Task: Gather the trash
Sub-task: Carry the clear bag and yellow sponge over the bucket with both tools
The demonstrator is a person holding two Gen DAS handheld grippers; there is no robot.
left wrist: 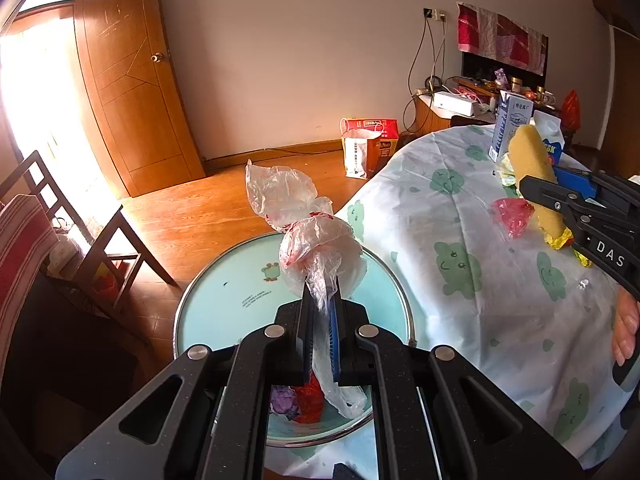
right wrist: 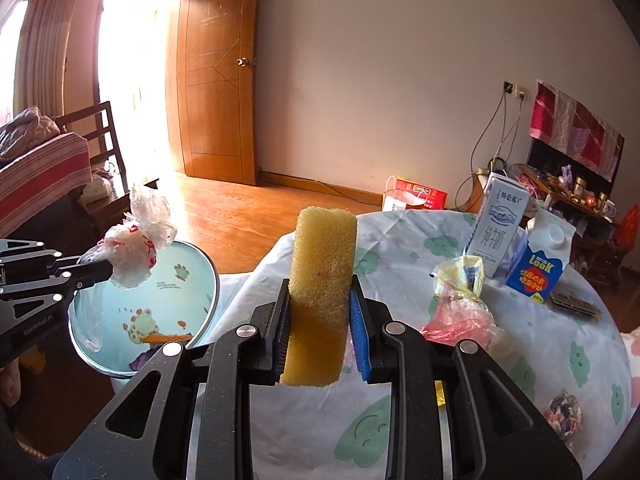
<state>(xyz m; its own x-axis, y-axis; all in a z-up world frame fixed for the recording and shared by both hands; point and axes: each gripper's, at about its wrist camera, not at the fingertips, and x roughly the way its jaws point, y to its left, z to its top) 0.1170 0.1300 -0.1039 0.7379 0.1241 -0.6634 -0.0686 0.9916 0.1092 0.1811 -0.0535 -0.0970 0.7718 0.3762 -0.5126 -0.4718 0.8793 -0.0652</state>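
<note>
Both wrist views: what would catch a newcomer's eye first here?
A tall yellow sponge stands upright, clamped in the right gripper over the cloth-covered table. To its left, the left gripper pinches a crumpled clear plastic bag above a light-blue basin that already holds scraps.

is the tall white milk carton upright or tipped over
Upright: the tall white milk carton stands on its base on the tablecloth.
</note>
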